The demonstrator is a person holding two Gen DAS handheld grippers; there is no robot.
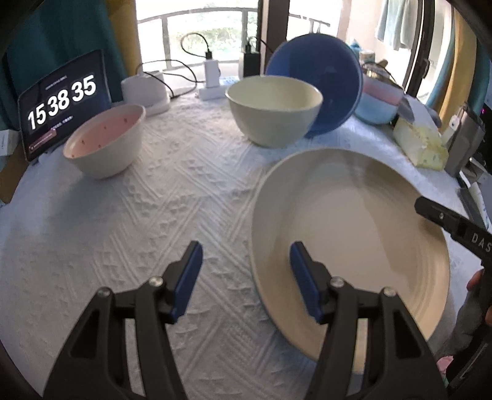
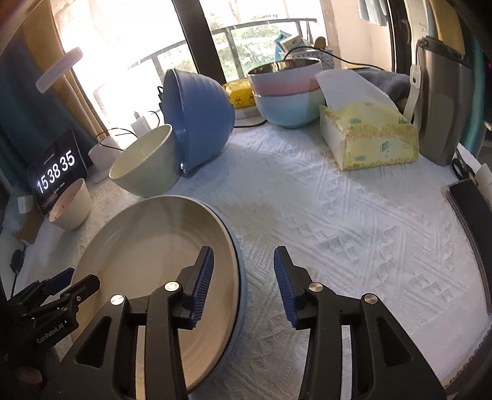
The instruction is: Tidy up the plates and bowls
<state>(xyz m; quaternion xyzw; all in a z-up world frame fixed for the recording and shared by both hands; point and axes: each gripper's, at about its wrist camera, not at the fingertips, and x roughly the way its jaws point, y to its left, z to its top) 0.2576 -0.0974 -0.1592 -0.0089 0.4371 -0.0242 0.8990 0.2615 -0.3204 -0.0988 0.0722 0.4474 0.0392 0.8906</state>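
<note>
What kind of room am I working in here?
Likely a home, at a table by a balcony window: white textured tablecloth, balcony railing outside, tissue pack, and a clock tablet beside chargers.

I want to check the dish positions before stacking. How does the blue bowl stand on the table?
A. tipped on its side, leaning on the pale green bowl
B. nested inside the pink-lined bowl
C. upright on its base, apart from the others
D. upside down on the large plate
A: the blue bowl stands on its rim edge, its opening turned sideways against the pale green bowl.
</note>
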